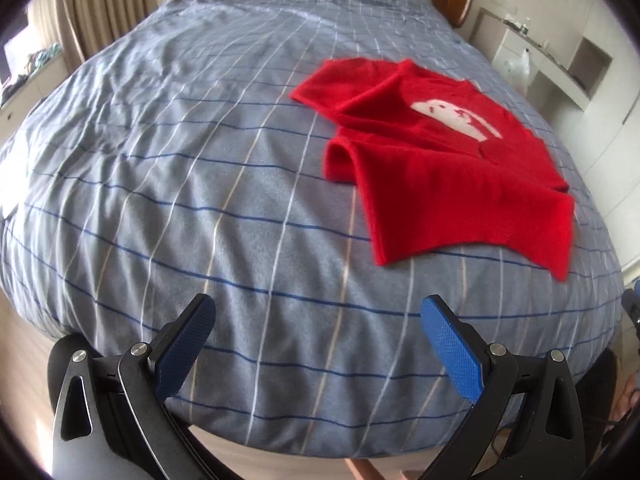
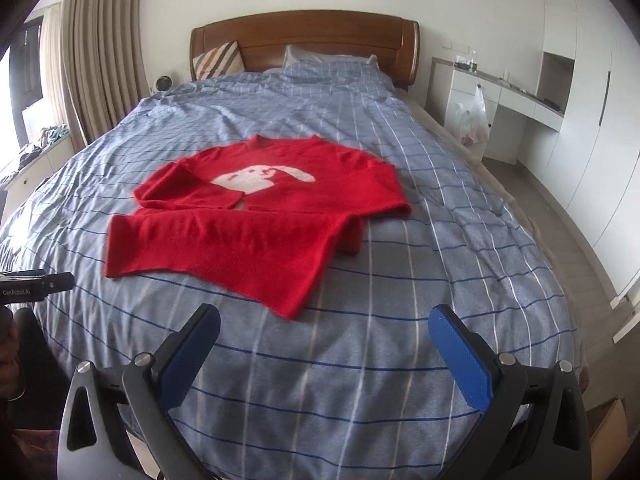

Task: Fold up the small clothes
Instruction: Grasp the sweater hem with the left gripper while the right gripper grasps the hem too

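A red sweater (image 2: 256,216) lies on the blue checked duvet (image 2: 360,360) of a bed, roughly mid-mattress, front side up with a white rabbit motif (image 2: 262,176) on the chest. Both sleeves are folded in across the body, and the hem end nearest the cameras lies flat. In the left wrist view the same sweater (image 1: 436,160) sits to the right, beyond the fingers.

The right gripper (image 2: 324,344) hovers over the foot of the bed, its blue-padded fingers spread wide apart and holding nothing. The left gripper (image 1: 318,336) is likewise wide open and empty, clear of the cloth.

At the left edge of the right wrist view part of the other device shows, printed "GenRobot.AI" (image 2: 16,292).

Beyond are a wooden headboard (image 2: 304,36), a striped cushion (image 2: 218,60), beige curtains (image 2: 100,52) and a white desk (image 2: 504,92) with a plastic bag (image 2: 474,116) hanging from it.
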Demonstrator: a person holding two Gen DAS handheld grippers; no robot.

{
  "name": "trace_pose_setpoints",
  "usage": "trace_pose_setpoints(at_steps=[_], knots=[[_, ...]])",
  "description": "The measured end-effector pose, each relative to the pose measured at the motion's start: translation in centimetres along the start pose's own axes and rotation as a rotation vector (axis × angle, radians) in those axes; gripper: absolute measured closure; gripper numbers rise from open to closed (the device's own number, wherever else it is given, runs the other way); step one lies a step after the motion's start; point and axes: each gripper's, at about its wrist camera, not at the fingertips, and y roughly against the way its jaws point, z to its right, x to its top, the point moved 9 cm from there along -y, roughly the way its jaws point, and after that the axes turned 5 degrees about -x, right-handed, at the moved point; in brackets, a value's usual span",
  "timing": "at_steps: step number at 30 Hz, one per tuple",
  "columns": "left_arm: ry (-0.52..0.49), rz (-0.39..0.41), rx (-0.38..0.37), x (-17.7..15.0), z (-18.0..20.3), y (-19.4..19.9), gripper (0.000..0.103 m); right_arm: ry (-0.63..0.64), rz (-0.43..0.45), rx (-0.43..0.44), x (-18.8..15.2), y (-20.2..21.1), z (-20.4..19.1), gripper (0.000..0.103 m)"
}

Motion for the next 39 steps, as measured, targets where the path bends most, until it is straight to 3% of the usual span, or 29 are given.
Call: trace_pose_setpoints(at_steps=[2,5,7,9,10,11,12,13,14,15,19,24,28,32,39], knots=[[0.004,-0.011,-0.021,0.7,-0.1,-1.5,0.001,-0.031,-0.049,0.084,-0.3,-2.0,0.1,0.000],[-0.001,-0.023,-0.111,1.7,1.6,-3.3,0.002,-0.051,-0.083,0.221,-0.2,-4.7,-1.4,0.001],[-0.025,-0.028,-0.158,2.3,3.3,-4.4,0.005,-0.061,-0.107,0.264,-0.1,-6.6,-2.5,0.005],[-0.064,-0.041,-0.152,2.8,4.3,-5.4,0.032,-0.085,-0.132,0.303,0.1,-8.6,-3.3,0.013],[-0.082,-0.051,-0.136,2.9,4.7,-6.0,0.039,-0.094,-0.151,0.299,0.1,-9.7,-3.5,0.016],[-0.091,-0.056,-0.127,3.0,4.8,-6.4,0.057,-0.105,-0.174,0.294,-0.2,-10.6,-3.6,0.023],[-0.092,-0.055,-0.129,3.2,4.8,-6.6,0.090,-0.115,-0.194,0.307,-0.3,-11.3,-3.9,0.030],[-0.080,-0.065,-0.148,3.1,4.9,-6.6,0.098,-0.117,-0.205,0.315,-0.5,-11.7,-3.9,0.051],[-0.056,-0.069,-0.170,3.1,4.6,-6.3,0.100,-0.114,-0.210,0.312,-0.5,-11.8,-3.8,0.084],[-0.040,-0.060,-0.189,3.1,4.4,-5.6,0.101,-0.120,-0.212,0.318,-0.4,-11.4,-3.5,0.099],[-0.062,-0.039,-0.248,2.0,3.6,-1.3,0.101,-0.123,-0.207,0.363,-0.5,-7.8,-2.0,0.099],[-0.149,-0.086,-0.257,-1.8,3.2,2.5,0.101,-0.131,-0.284,0.399,-3.4,-2.9,-0.4,0.099],[-0.224,-0.108,-0.169,-4.0,3.8,1.5,0.101,-0.123,-0.364,0.345,-6.6,-3.2,0.0,0.099],[-0.234,-0.126,-0.059,-4.8,3.2,-1.5,0.101,-0.113,-0.393,0.276,-8.4,-5.6,0.3,0.099],[-0.183,-0.125,-0.029,-5.2,1.9,-4.0,0.101,-0.087,-0.397,0.216,-9.3,-7.3,0.6,0.099]])
